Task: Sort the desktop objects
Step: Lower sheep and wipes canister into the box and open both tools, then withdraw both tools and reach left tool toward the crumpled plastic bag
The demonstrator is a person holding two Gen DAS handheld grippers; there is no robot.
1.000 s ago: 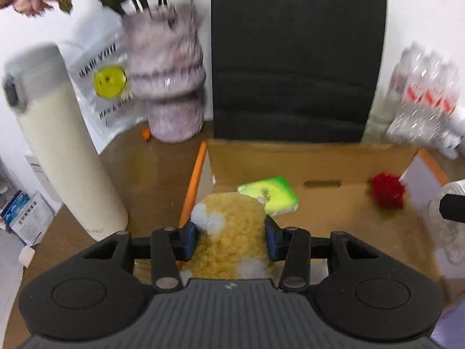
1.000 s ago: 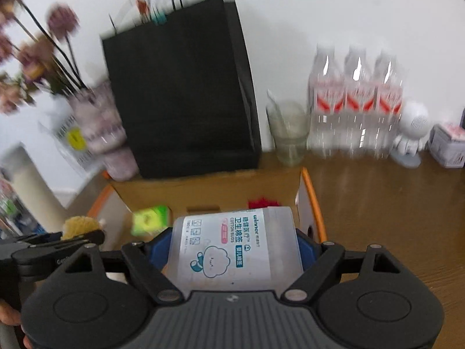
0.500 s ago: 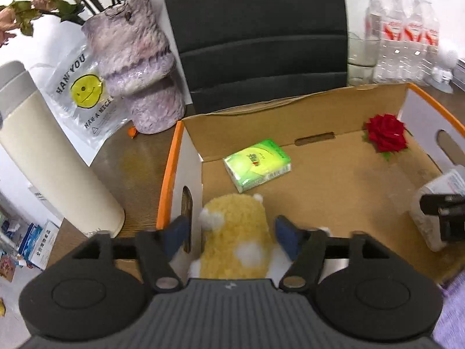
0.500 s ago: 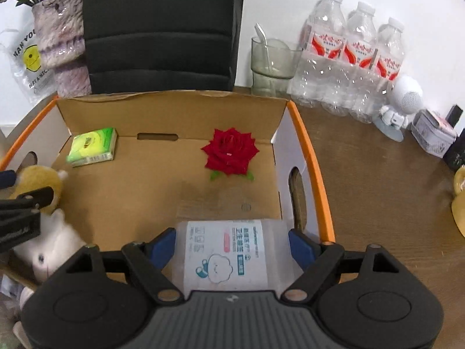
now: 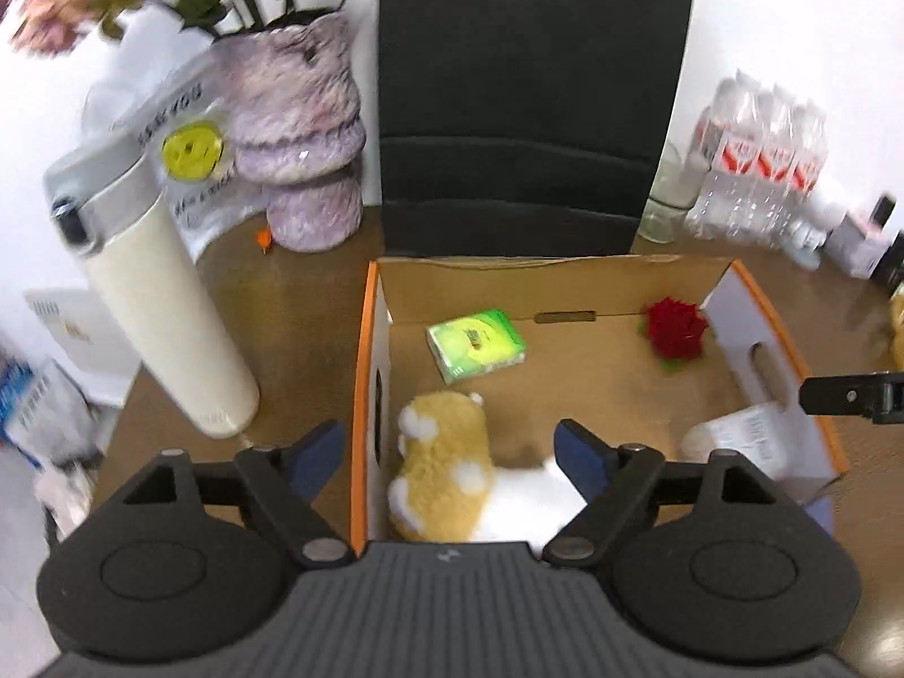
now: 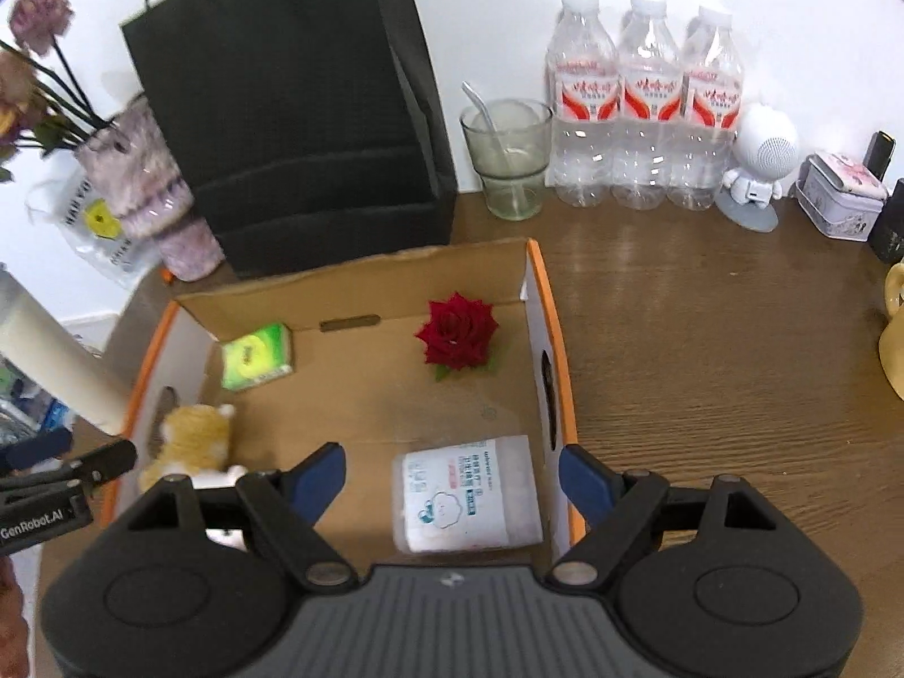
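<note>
Both grippers have let go: left gripper (image 5: 449, 446) and right gripper (image 6: 452, 477) now spread wide above plush toy (image 5: 443, 463) and cotton-bud pack (image 6: 466, 494) inside cardboard box (image 6: 542, 305).

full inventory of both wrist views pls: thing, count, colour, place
cardboard box with orange rims: 1, brown, desk centre, open top
yellow-and-white plush toy: 1, in box, near-left corner
green tissue pack: 1, in box, far left
red rose head: 1, in box, far right
white cotton-bud pack: 1, in box, near-right corner
black paper bag: 1, behind box
purple-white vase with dried flowers: 1, left of bag
cream thermos bottle: 1, left of box
smiley plastic bag: 1, clear with yellow face, by vase
glass tumbler: 1, clear, right of bag
water bottles: 3, clear, red labels, back wall
white robot figure: 1, right of bottles
small tin: 1, pale, far right
left gripper: black, blue pads, open over plush
right gripper: same, open over pack
</note>
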